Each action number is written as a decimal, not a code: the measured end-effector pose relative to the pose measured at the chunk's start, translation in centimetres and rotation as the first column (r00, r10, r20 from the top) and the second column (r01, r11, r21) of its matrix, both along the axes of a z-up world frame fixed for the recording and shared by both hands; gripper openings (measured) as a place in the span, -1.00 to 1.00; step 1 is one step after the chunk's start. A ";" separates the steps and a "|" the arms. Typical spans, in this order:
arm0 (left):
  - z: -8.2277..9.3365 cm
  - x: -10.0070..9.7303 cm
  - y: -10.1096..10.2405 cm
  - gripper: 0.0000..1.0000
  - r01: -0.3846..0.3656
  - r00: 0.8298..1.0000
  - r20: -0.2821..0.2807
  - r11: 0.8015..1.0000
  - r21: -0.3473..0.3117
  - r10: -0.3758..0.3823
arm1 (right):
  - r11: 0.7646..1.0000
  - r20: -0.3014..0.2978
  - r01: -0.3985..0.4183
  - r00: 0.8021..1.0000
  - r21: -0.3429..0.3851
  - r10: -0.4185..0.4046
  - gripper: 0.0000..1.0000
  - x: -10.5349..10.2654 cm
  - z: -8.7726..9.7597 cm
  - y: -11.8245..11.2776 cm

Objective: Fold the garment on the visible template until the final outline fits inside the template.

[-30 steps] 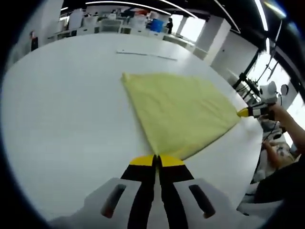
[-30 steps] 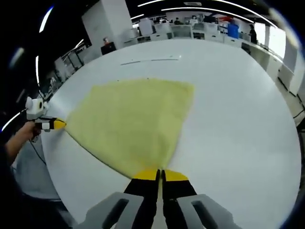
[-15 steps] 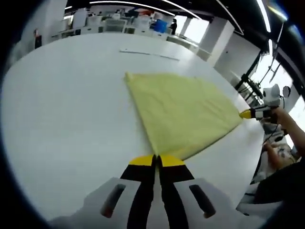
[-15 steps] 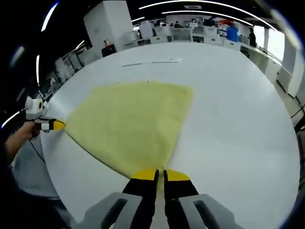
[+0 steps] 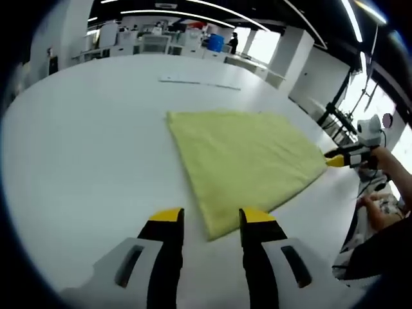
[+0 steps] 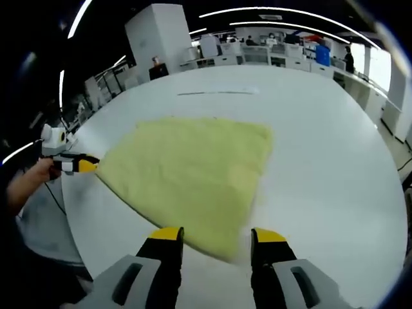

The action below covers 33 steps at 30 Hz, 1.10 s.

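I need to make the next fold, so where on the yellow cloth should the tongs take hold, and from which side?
Probably the near corners. The cloth lies flat on the table, and one corner points between each pair of open tongs, left and right. Come in low from the near edge, one jaw sliding under the corner.

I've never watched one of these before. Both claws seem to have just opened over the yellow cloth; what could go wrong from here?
1. The yellow cloth lies near the table's edge; a careless nudge could drag a corner over it.
2. The left gripper and right gripper hang open over corners, so regrasping might catch one layer only.
3. I see no clear template outline, so fit is hard to judge.
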<state>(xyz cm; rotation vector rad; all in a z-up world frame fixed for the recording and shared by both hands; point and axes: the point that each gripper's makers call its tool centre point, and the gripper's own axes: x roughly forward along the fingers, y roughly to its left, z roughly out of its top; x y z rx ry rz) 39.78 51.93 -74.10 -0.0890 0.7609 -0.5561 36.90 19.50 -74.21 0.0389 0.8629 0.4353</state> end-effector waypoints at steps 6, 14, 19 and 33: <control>2.2 -0.2 -1.2 -0.03 0.047 0.998 0.048 0.999 -0.026 -0.046 | 0.995 0.040 0.004 0.999 0.103 -0.008 0.23 0.3 2.1 1.4; 5.7 -0.9 -2.4 0.39 0.101 0.986 0.141 0.993 -0.065 -0.091 | 0.992 0.111 -0.063 0.993 0.109 0.051 0.61 -0.3 4.7 2.7; 6.8 -1.6 -2.6 0.56 0.128 0.980 0.160 0.990 -0.060 -0.117 | 0.991 0.152 -0.091 0.985 0.099 0.076 0.80 -0.7 6.2 3.2; 10.0 -2.9 -2.9 0.92 0.148 0.960 0.247 0.987 -0.058 -0.130 | 0.990 0.304 -0.122 0.948 0.074 0.094 0.98 -1.3 9.3 3.6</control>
